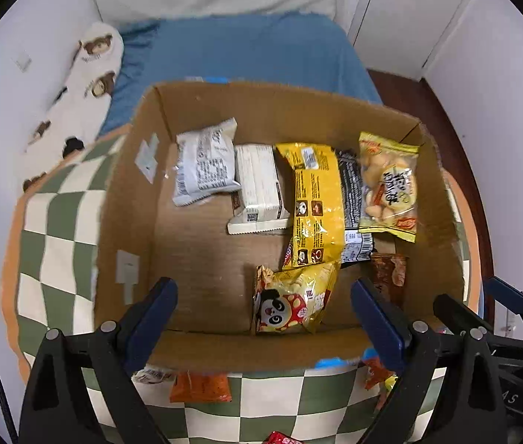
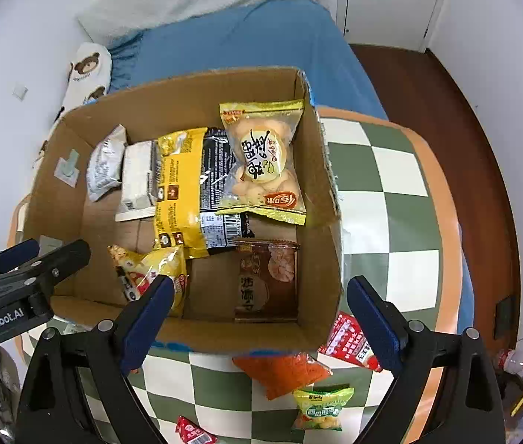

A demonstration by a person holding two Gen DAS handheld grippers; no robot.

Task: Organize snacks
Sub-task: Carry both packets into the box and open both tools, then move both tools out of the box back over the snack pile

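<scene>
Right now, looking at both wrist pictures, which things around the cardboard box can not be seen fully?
- Orange packet, left wrist view: its top is hidden by the cardboard box.
- Red packet, left wrist view: cut off by the bottom edge.
- Brown packet, left wrist view: partly hidden by a finger of the left hand-held gripper.
- Panda packet, right wrist view: print covered by a right hand-held gripper finger.

The cardboard box point(image 1: 157, 192) is open on top, with bare floor at its left half. Snack packets crowd its back and right side, and the panda packet point(image 1: 291, 299) lies against the near wall.
</scene>
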